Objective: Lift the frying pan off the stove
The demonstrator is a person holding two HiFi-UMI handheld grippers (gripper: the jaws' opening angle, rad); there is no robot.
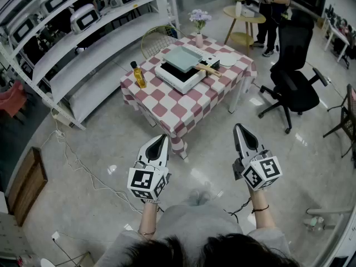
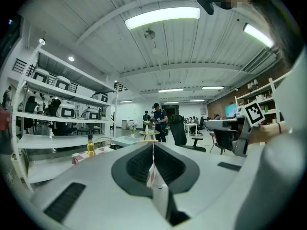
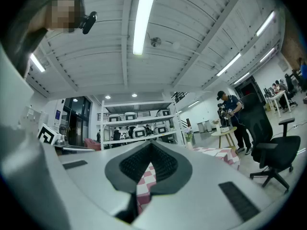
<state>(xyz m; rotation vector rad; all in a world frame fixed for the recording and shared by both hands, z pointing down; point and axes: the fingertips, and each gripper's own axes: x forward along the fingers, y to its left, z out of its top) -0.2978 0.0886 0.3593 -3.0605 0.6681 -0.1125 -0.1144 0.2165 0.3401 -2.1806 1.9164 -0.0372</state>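
Observation:
A pale green square frying pan (image 1: 185, 58) with a wooden handle (image 1: 207, 69) sits on a white stove (image 1: 181, 74). The stove stands on a table with a red and white checked cloth (image 1: 167, 107), well ahead of me. My left gripper (image 1: 163, 138) and right gripper (image 1: 238, 128) hang over the floor short of the table, both shut and empty. In the left gripper view the closed jaws (image 2: 153, 145) point toward the pan (image 2: 123, 140). In the right gripper view the closed jaws (image 3: 152, 146) show the checked cloth (image 3: 218, 153) beyond them.
On the table are a yellow oil bottle (image 1: 138, 74), a vase of flowers (image 1: 199, 25) and a white plate (image 1: 226, 60). A black office chair (image 1: 293, 78) stands right of it and white shelving (image 1: 83, 38) left. A person (image 1: 272, 7) stands by a round side table (image 1: 243, 22). A cable (image 1: 83, 171) trails on the floor.

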